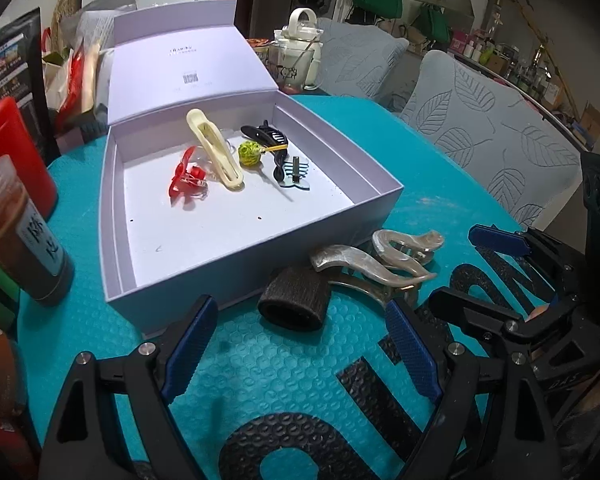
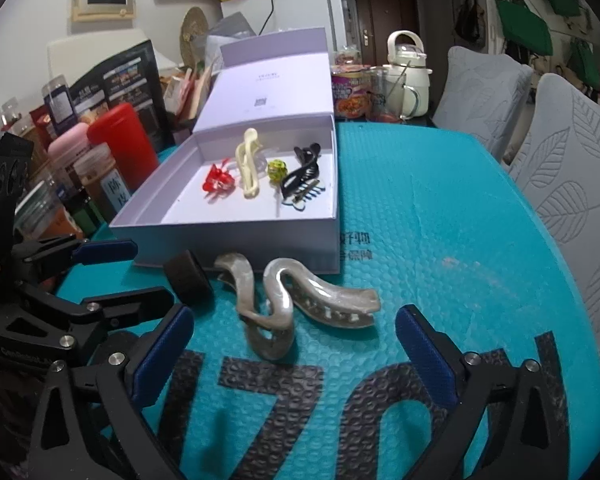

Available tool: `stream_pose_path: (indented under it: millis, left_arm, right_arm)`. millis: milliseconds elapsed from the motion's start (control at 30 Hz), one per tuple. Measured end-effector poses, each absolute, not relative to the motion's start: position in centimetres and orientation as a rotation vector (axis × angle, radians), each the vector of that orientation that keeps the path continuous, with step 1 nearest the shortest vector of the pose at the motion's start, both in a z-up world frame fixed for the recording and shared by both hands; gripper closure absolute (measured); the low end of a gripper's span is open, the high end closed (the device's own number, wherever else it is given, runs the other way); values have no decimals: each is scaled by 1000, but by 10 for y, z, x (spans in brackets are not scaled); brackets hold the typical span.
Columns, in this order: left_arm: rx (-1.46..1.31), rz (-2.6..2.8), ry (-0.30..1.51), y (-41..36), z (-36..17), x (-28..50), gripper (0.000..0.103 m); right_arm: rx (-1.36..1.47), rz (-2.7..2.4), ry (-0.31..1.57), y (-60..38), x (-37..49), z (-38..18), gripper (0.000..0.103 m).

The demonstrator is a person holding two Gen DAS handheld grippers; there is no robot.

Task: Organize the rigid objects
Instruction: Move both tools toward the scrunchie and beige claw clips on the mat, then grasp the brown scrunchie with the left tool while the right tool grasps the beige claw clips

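Both grippers spread wide, nothing held: left gripper (image 1: 300,344) faces black hair roller (image 1: 294,300) at 12, right gripper (image 2: 296,348) faces pearl claw clip (image 2: 288,304) at 12, lavender box (image 2: 236,236) beyond.

Both wrist cameras look steeply down along their fingers, low over the teal tabletop (image 1: 300,360), from neighbouring spots; both views share the open box (image 1: 240,240) (image 2: 236,236) and the pearly clip (image 1: 372,266) (image 2: 284,304).

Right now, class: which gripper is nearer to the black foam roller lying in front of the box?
Left. The left gripper hangs open just short of the black foam roller. The right gripper faces the pearly wavy hair claw, with the roller off to its left.
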State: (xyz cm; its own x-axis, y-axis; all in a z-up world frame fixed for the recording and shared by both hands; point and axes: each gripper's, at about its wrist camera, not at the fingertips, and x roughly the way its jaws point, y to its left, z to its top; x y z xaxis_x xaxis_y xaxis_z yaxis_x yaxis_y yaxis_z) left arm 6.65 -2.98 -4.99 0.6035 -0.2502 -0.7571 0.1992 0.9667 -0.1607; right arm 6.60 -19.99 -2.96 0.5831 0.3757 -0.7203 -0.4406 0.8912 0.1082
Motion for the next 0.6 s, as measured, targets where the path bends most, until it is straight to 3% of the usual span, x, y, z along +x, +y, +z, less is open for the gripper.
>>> stream_pose_path:
  millis: [467, 600]
  left_arm:
    - [-139, -307, 967, -25, -79, 91, 37]
    - [-163, -316, 968, -23, -83, 91, 49]
  right_arm:
    - [-107, 524, 888, -191, 97, -58, 0]
    - [-90, 538, 912, -188, 103, -64, 0]
